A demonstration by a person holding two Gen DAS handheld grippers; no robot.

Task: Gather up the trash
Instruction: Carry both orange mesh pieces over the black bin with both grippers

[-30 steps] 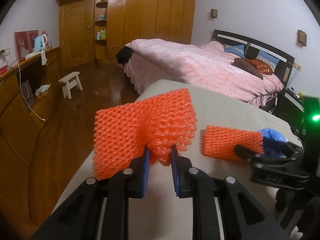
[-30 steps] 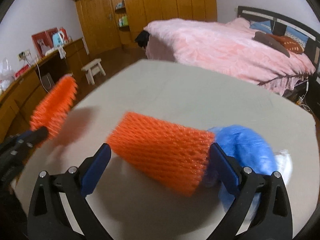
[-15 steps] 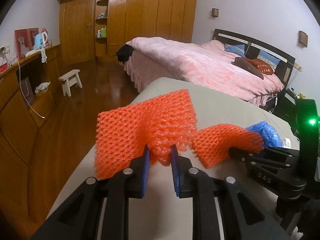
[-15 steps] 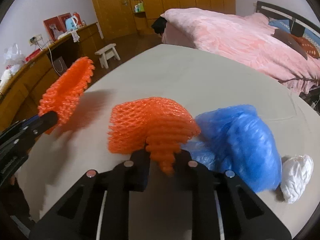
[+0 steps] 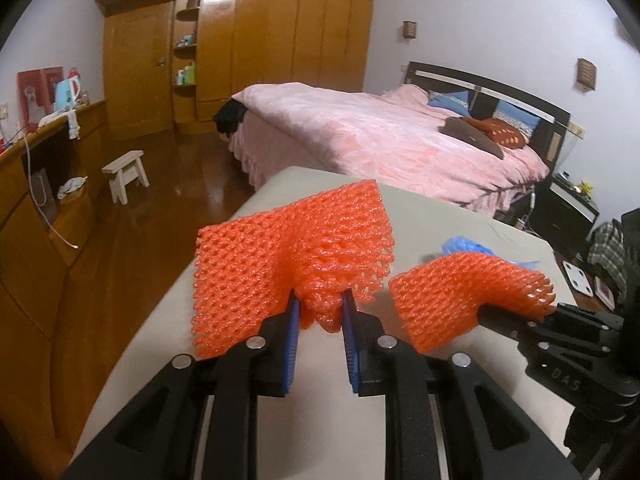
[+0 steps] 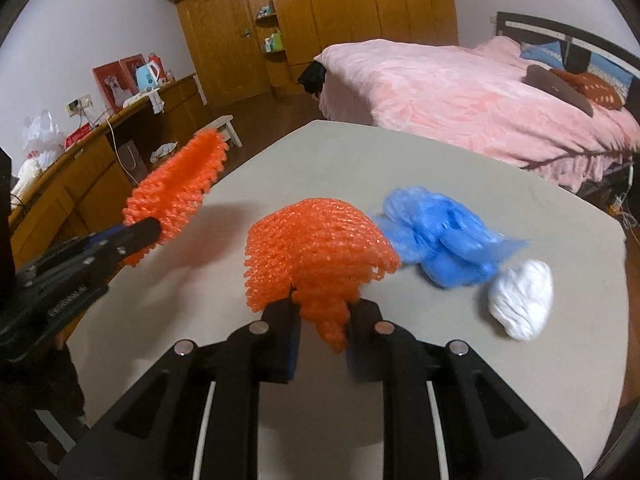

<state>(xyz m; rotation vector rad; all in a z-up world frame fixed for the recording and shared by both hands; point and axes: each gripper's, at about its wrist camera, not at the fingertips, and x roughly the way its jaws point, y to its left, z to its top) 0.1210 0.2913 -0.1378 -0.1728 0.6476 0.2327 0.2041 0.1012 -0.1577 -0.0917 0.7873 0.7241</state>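
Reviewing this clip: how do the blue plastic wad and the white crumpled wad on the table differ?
The blue plastic wad is the larger of the two; the white wad is a smaller, tighter ball. The blue one is loose and spread out, with a thin flap trailing sideways, while the white one has no loose ends showing. The blue wad lies farther from the camera, the white one nearer and to its right. Both rest on the grey table, held by no hand-held gripper.

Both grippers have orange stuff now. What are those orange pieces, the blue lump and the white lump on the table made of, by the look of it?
Orange pieces: likely foam netting; open mesh, soft, crumpling in the grip.
Blue lump: probably thin plastic film; crinkled, slightly translucent at the edges.
White lump: crumpled tissue or thin plastic; too blurred to tell.
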